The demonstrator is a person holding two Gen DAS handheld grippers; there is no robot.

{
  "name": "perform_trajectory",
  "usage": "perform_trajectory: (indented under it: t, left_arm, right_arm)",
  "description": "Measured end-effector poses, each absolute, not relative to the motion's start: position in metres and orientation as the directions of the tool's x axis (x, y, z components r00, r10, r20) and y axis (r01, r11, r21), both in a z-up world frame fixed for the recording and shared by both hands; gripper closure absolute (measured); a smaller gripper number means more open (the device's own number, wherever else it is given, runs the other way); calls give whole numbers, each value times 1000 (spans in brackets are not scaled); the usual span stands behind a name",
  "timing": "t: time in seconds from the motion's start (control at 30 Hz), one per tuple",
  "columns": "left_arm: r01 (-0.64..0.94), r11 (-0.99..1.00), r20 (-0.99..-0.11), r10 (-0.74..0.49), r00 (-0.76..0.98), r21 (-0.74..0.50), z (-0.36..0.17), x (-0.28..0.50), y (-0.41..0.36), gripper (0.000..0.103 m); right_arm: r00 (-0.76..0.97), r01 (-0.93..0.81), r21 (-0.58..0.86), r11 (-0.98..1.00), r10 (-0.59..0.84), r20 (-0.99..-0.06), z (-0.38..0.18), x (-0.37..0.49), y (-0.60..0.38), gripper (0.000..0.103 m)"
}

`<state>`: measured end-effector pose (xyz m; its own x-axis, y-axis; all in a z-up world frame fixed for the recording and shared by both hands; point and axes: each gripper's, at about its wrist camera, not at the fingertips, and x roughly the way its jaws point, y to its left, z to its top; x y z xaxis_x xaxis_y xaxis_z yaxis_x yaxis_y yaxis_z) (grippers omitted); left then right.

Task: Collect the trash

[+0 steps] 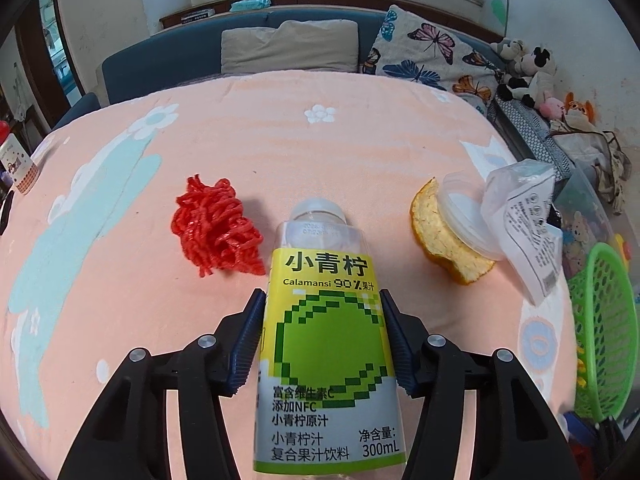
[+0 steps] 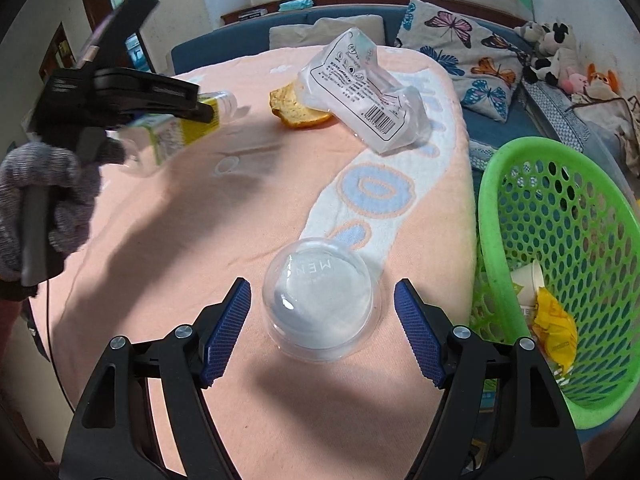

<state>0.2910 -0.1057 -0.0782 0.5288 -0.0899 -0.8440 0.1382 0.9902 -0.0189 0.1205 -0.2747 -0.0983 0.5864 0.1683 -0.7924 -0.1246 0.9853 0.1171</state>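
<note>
Clear plastic all round: your left claw (image 1: 324, 336) is clenched on the bottle (image 1: 328, 344) at its label, held off the desk (image 1: 280, 136); it looks empty, so light, thin-walled and slick, and a hard squeeze will buckle it. Right claw (image 2: 322, 332) is released, pads either side of the dome lid (image 2: 320, 300) lying on the desk beside the basket (image 2: 560, 208). Lid looks flimsy and slippery; take it low across the rim, gently.
</note>
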Motion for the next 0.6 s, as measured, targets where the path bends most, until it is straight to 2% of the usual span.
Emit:
perform_trajectory:
  t: [0.2, 0.6]
  left_arm:
    - [152, 988, -830, -110, 546, -31, -68, 275, -97, 49]
    - [204, 975, -793, -194, 578, -89, -43, 242, -89, 49]
  right_arm:
    - [578, -117, 103, 988, 152, -802, -105, 124, -270, 41]
    - [626, -132, 99, 986, 160, -763, -88, 107, -268, 42]
